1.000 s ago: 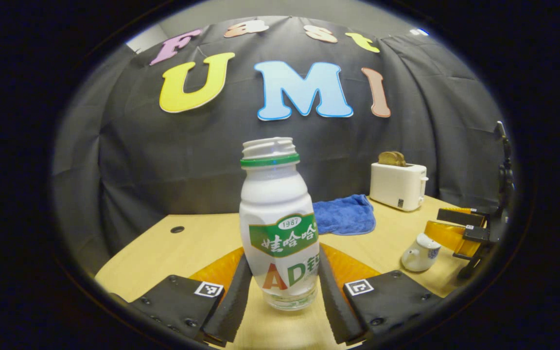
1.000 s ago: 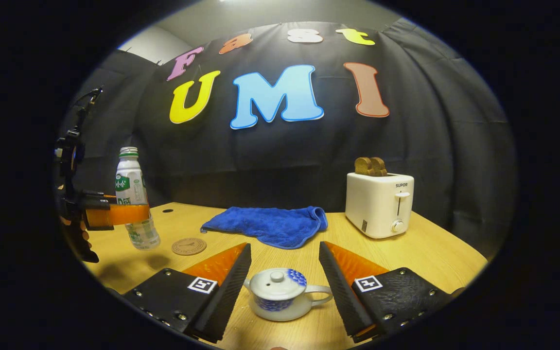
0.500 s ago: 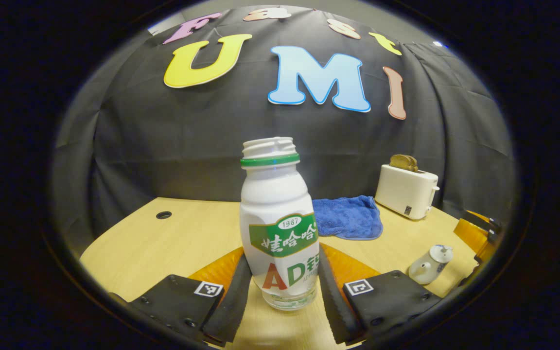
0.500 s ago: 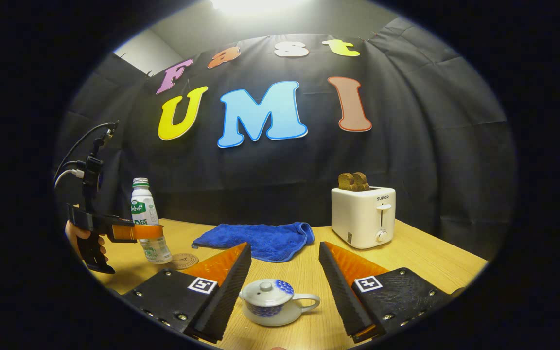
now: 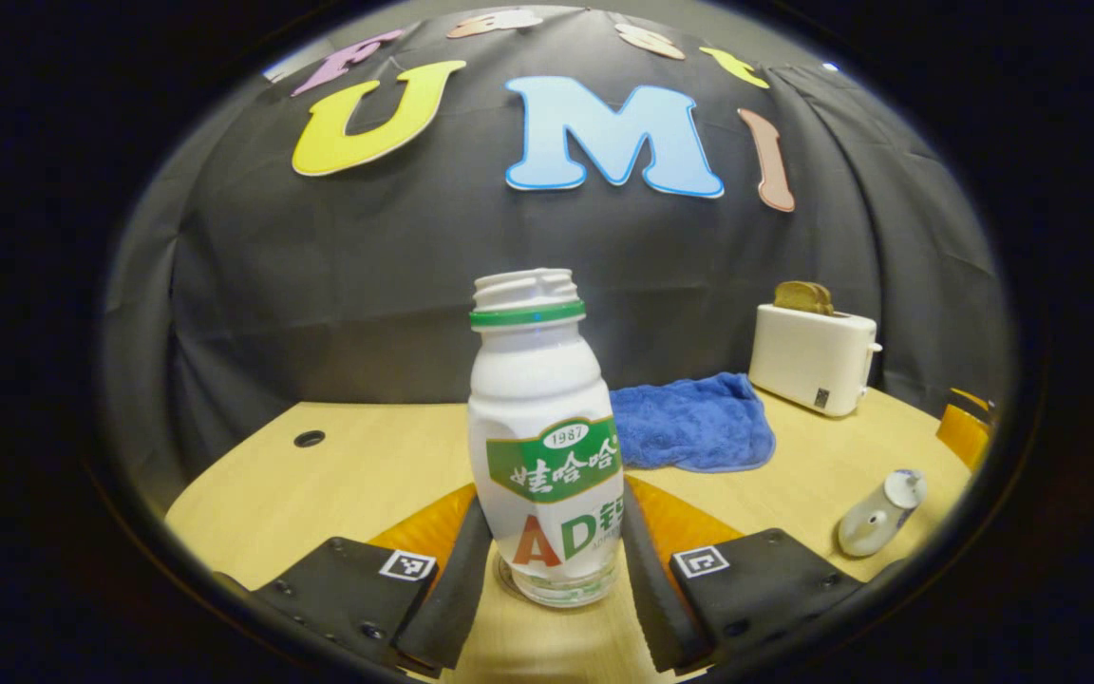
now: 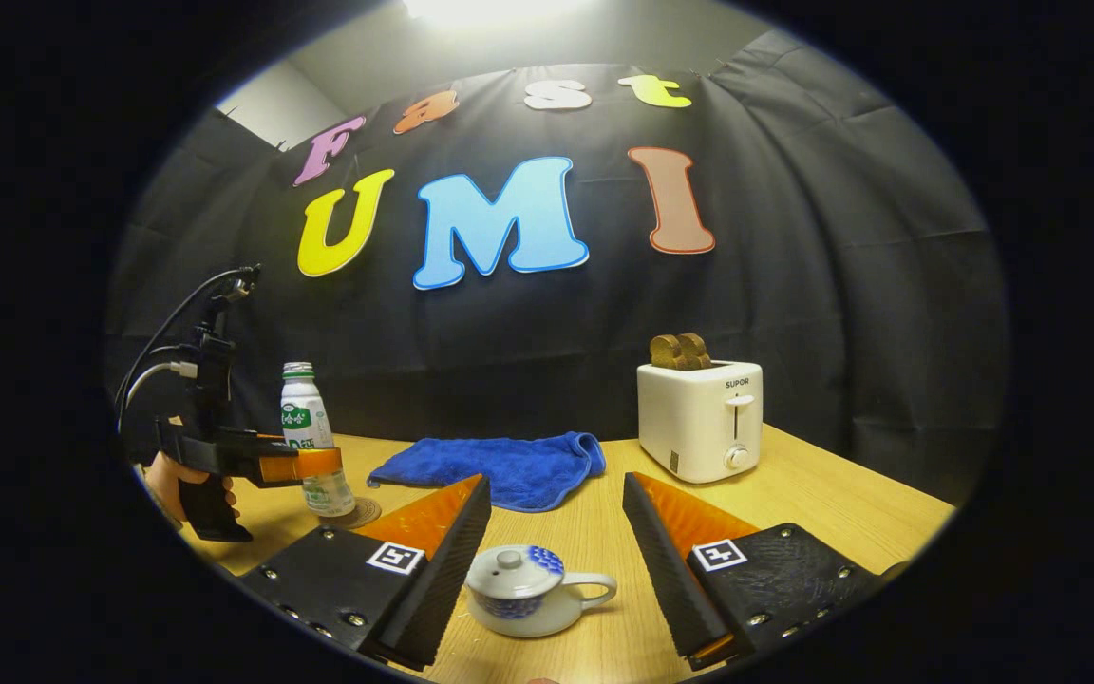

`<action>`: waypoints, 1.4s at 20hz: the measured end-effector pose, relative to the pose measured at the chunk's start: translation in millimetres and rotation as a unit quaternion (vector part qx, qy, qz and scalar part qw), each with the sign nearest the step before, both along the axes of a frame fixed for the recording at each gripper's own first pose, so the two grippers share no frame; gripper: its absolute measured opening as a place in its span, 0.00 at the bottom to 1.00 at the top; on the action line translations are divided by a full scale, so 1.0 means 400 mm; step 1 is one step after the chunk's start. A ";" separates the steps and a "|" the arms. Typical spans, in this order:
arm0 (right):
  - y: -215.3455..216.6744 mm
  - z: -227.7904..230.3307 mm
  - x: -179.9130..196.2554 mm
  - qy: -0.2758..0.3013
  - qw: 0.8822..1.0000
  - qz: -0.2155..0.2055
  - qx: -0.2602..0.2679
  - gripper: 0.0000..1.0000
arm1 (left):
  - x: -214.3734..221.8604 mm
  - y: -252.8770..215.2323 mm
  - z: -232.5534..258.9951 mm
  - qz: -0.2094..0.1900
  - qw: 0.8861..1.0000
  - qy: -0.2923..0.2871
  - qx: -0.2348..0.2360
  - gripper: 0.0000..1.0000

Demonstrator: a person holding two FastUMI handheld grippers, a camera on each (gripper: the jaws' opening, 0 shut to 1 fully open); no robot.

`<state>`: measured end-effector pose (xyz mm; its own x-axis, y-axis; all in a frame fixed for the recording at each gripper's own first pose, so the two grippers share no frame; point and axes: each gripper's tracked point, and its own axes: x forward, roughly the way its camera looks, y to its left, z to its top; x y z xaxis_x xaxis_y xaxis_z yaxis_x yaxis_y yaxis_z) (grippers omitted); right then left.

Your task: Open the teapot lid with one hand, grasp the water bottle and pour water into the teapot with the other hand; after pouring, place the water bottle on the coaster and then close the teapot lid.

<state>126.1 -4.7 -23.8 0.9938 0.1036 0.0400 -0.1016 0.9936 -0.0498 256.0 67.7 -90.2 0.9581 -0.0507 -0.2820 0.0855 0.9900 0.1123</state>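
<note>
Now the left tongs [image 5: 556, 560] are clamped on the lower body of the water bottle [image 5: 547, 446], one finger pressing each side, which keeps it upright. In the right gripper view, at the lower left of the frame, the bottle's base sits on or just above the round coaster [image 6: 355, 513]; contact is too small to tell. That placement fits the step of setting the bottle down after pouring. The bottle is white with a green band at the neck, a green label, no cap, and a clear bottom.

The right tongs [image 6: 556, 560] stand spread apart, holding nothing, with the teapot [image 6: 533, 589] on the tabletop [image 6: 822, 513] low in the centre of that frame, between and beyond their tips. Its lid is already seated on it, so the closing step looks done. The teapot is small, pale, with blue patterning, its handle pointing to frame right. A blue cloth [image 6: 499, 465] and a toaster [image 6: 699, 418] sit behind.
</note>
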 end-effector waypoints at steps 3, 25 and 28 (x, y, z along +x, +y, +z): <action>-0.002 -0.006 0.004 0.004 1.000 -0.002 0.001 0.87 | 0.018 0.004 -0.029 0.001 1.000 0.007 -0.001 0.76; -0.001 -0.013 0.010 0.007 1.000 -0.003 -0.006 0.87 | 0.018 0.005 -0.025 -0.002 1.000 -0.010 -0.006 0.90; 0.002 -0.013 0.008 0.007 1.000 -0.002 -0.007 0.87 | -0.001 0.005 -0.022 -0.004 1.000 -0.005 -0.009 0.90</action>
